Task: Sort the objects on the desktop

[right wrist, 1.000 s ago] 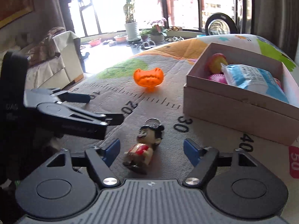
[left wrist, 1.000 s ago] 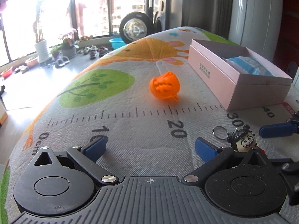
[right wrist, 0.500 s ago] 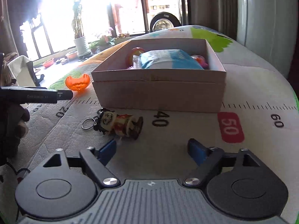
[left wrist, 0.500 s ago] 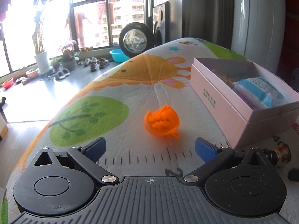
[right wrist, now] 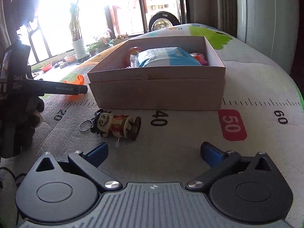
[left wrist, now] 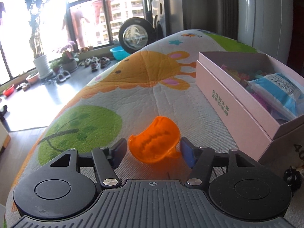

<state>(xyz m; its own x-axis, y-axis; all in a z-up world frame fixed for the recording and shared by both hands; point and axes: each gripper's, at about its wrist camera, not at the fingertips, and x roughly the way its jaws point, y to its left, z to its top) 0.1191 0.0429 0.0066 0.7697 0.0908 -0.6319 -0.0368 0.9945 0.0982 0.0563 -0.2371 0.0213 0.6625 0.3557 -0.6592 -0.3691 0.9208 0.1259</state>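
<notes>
In the left wrist view, the left claw stands part-way open with the orange toy lying straight between its blue pads; the right pad looks just at the toy's edge, the left pad a sliver apart, so nothing is clamped yet. The toy's long axis runs across the gap, from pad to pad, its hollow toothed face tilted toward the camera, and it rests on the printed mat toward the left side of the bench. The pink box sits to the right and a little beyond, its open top showing a blue packet among other bits. In the right wrist view, the right claw is spread wide and empty, hovering low over the mat near the 40 mark. The figure keychain lies on its side ahead and left of centre, just in front of the box's near wall, head and ring pointing left, outside the fingers' span. My judgement: the left claw is nearer its target and need only close, while the right must shift left.
</notes>
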